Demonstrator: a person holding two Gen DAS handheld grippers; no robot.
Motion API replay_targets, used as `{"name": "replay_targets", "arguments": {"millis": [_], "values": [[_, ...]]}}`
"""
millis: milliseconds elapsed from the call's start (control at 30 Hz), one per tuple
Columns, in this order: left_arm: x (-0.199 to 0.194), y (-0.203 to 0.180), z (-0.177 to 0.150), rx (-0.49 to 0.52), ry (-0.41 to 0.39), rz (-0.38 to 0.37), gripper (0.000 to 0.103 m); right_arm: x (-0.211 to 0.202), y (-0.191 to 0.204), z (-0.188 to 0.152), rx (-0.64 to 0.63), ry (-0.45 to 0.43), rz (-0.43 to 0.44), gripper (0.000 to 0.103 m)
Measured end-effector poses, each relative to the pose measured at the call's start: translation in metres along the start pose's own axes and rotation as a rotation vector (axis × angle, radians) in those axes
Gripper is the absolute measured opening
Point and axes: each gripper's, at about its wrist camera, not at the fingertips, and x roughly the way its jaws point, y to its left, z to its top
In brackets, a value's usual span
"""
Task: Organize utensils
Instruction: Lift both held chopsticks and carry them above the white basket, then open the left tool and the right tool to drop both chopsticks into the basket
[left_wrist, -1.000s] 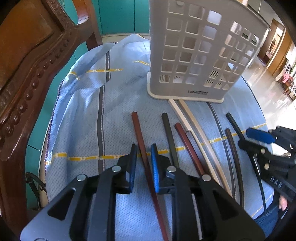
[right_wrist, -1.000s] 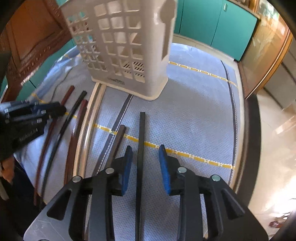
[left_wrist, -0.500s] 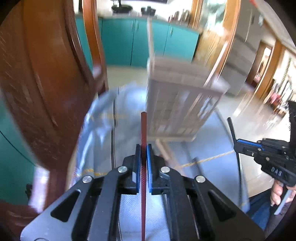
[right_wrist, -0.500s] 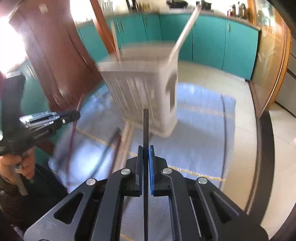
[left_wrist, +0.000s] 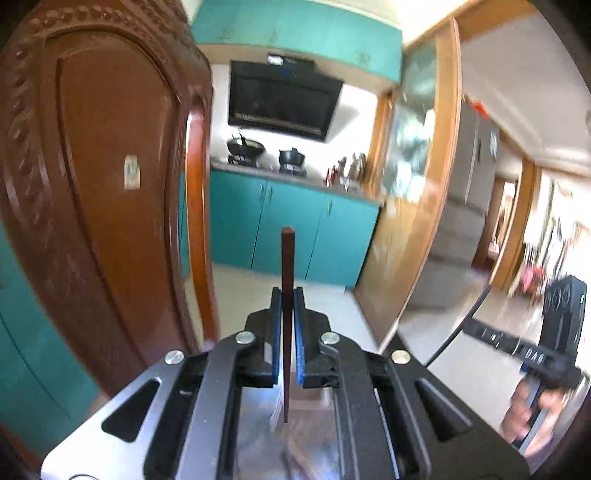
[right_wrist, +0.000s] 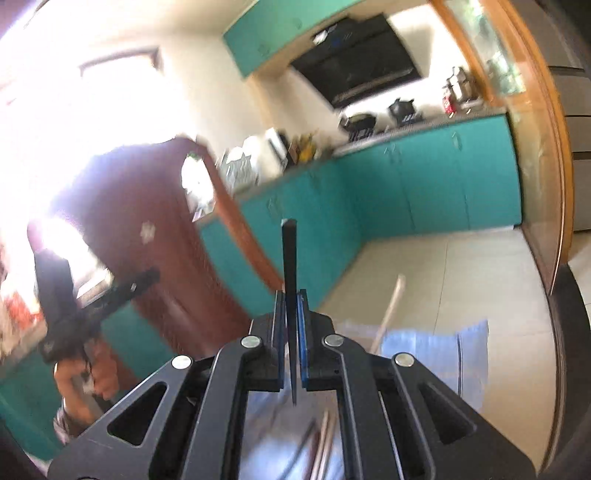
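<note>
Both grippers have swung up off the worktop since a second ago, the basket gone from view. Left gripper (left_wrist: 287, 295) pinches a red chopstick (left_wrist: 287, 258), centre frame; right gripper (right_wrist: 291, 299) pinches a black chopstick (right_wrist: 289, 254) likewise. Next, I'd say: tip each stick downward, line it over the basket, lower before letting go.

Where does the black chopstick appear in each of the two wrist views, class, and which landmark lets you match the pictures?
Left wrist view: the black chopstick shows at the lower right as a thin dark slanted line, held by the right tongs.
Right wrist view: it stands upright at centre, clamped between the tongs' blue pads.
Shared landmark: the black range hood above the teal cabinets.
</note>
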Motion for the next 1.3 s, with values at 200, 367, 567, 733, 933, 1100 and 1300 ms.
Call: {"name": "replay_targets", "arguments": {"millis": [200, 367, 567, 733, 933, 1100, 1300], "values": [[0.039, 0.007, -0.002, -0.104, -0.064, 0.016, 0.007, 0.006, -0.001, -0.002, -0.045, -0.120, -0.170, 0.007], [0.086, -0.003, -0.035, -0.069, 0.074, 0.016, 0.007, 0.028, -0.002, -0.025, -0.107, -0.063, -0.208, 0.007], [0.110, -0.013, -0.075, 0.000, 0.152, 0.057, 0.007, 0.047, 0.000, -0.063, -0.173, -0.001, -0.218, 0.007], [0.111, -0.010, -0.092, 0.013, 0.156, 0.073, 0.007, 0.051, -0.002, -0.082, -0.180, 0.022, -0.211, 0.007], [0.100, -0.004, -0.100, 0.015, 0.116, 0.064, 0.009, 0.044, 0.002, -0.096, -0.216, 0.014, -0.200, 0.009], [0.077, 0.000, -0.105, 0.013, 0.053, 0.043, 0.040, 0.014, 0.011, -0.107, -0.276, -0.091, -0.217, 0.055], [0.047, 0.003, -0.117, 0.025, -0.019, 0.011, 0.080, -0.017, 0.010, -0.131, -0.338, -0.144, -0.201, 0.076]]}}
